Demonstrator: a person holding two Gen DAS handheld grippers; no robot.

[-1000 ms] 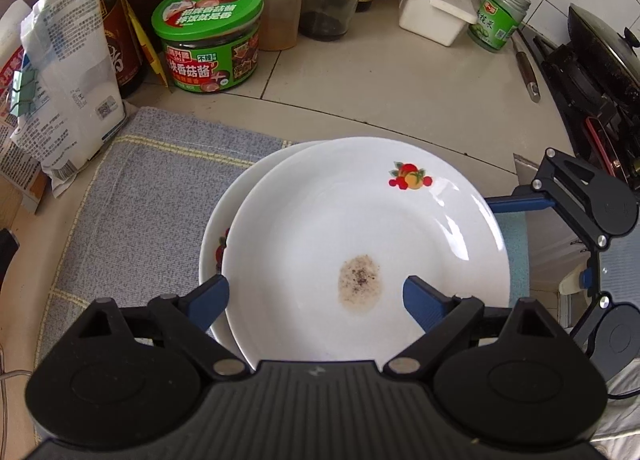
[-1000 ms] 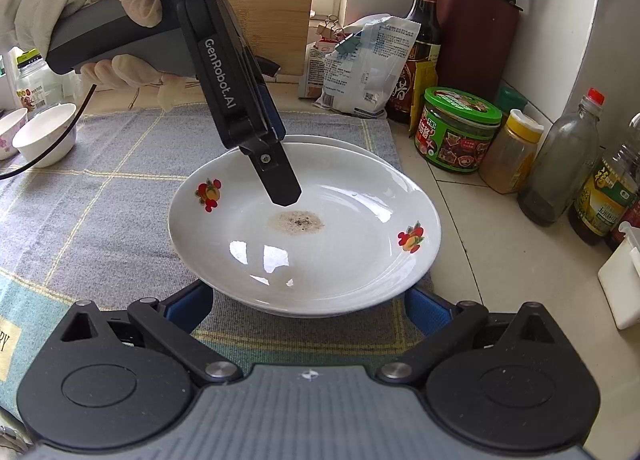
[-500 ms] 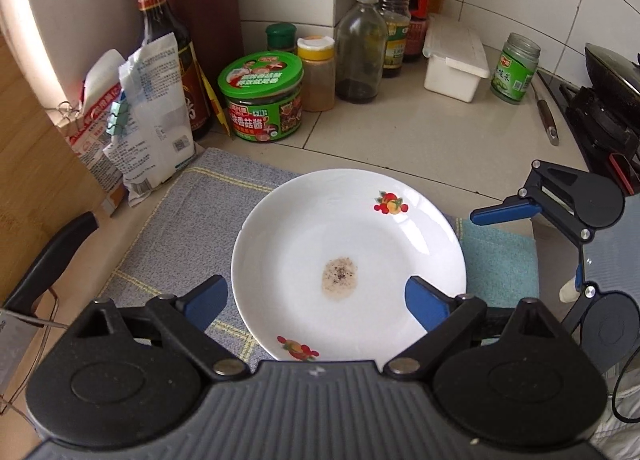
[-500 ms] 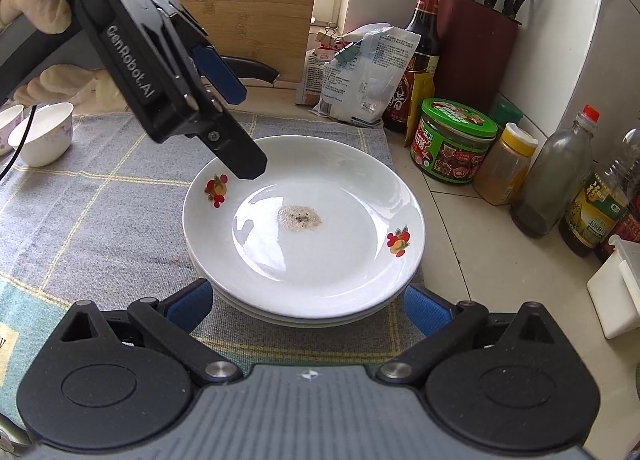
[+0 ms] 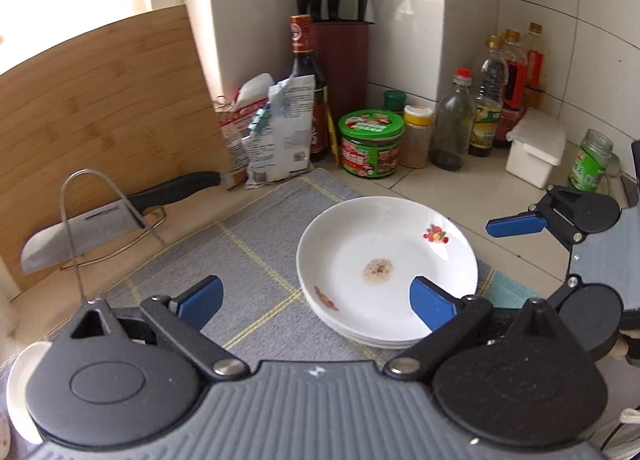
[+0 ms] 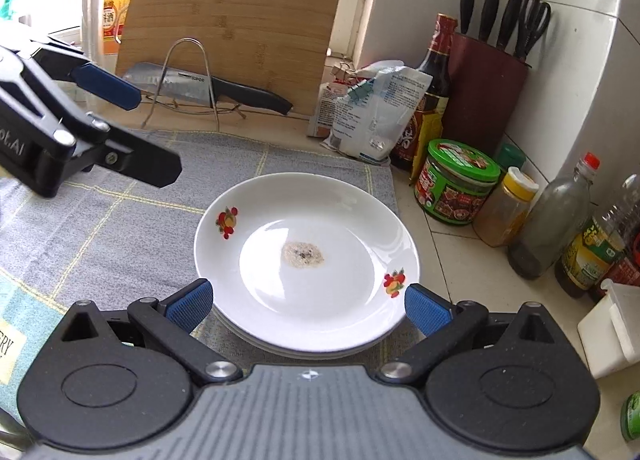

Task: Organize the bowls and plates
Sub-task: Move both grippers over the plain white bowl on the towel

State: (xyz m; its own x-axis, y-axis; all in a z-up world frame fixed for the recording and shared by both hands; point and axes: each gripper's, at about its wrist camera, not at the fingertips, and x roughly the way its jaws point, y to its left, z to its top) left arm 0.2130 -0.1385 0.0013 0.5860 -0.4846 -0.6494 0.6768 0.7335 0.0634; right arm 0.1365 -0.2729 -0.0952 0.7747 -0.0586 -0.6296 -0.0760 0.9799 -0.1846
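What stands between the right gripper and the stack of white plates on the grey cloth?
Nothing visible does. The right gripper is open, with its fingers on either side of the near rim of the plate stack. The left gripper, jaws opening, is off to the side, above the cloth.

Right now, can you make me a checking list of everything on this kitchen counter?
Surface: grey checked mat on the tiled counter.
Job's things: stack of white plates, brownish spot on the top one.
Clutter: green jar, sauce bottles, bags.
Claws: left claw opening, nothing between; right claw open beside the stack.
Cables: nothing seen.
Surroundings: cutting board, cleaver in a wire rack, knife block.
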